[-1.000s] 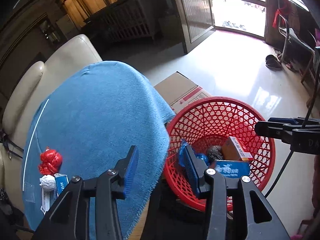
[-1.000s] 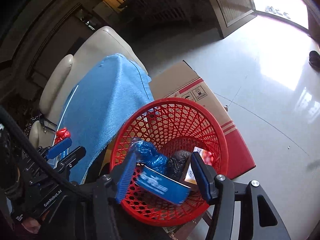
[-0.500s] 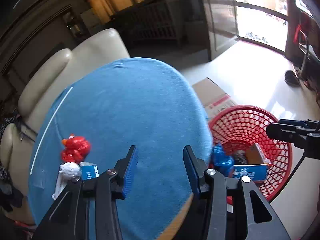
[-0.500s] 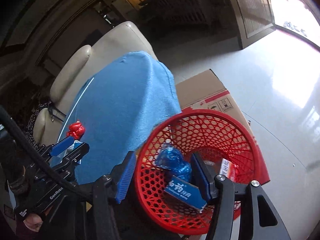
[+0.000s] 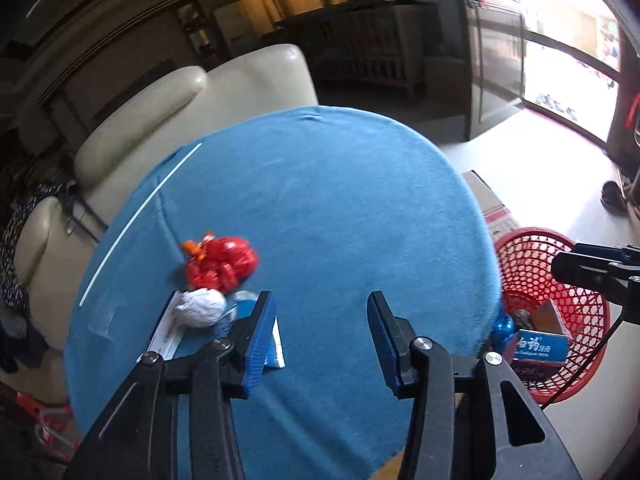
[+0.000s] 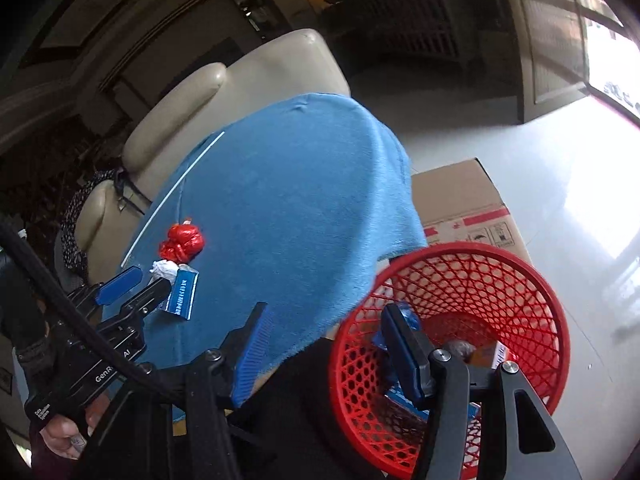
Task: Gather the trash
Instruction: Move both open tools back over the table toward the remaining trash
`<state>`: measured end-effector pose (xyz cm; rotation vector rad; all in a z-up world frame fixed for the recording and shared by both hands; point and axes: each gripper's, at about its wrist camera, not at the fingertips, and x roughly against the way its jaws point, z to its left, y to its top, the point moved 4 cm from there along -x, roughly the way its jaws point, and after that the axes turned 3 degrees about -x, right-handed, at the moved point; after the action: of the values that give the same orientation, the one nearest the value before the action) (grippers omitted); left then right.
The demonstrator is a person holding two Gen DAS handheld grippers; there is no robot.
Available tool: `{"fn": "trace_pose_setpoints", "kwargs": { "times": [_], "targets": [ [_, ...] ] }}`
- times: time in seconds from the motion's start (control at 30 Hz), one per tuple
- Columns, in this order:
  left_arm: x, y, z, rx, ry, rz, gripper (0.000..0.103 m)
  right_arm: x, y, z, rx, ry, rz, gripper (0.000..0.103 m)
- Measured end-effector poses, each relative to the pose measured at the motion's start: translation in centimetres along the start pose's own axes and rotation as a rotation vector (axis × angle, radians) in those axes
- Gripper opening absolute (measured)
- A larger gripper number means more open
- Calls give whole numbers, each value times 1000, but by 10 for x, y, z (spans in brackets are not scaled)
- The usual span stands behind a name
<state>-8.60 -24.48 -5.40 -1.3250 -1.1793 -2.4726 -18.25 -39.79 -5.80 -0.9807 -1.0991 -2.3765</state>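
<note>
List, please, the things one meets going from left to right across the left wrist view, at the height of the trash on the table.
White crumpled paper → red crumpled wrapper → bare blue tablecloth → blue crumpled wrapper inside the red basket → blue box in the same basket.

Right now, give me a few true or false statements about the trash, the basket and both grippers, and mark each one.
1. The left gripper is open and holds nothing. True.
2. The red bag is in the basket. False: it lies on the blue cloth.
3. The white wad sits right next to the red bag. True.
4. The basket is empty. False: a blue box and other trash lie inside.
5. The right gripper is shut on a box. False: it is open, near the basket's rim.
</note>
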Motion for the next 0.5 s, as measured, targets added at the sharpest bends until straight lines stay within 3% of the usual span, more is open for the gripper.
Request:
{"fn": "trace_pose_setpoints", "kwargs": {
  "times": [0.5],
  "targets": [
    [-3,-47,92,169,105,49,50,-41,8,91,176,35,60,60]
  ]
}}
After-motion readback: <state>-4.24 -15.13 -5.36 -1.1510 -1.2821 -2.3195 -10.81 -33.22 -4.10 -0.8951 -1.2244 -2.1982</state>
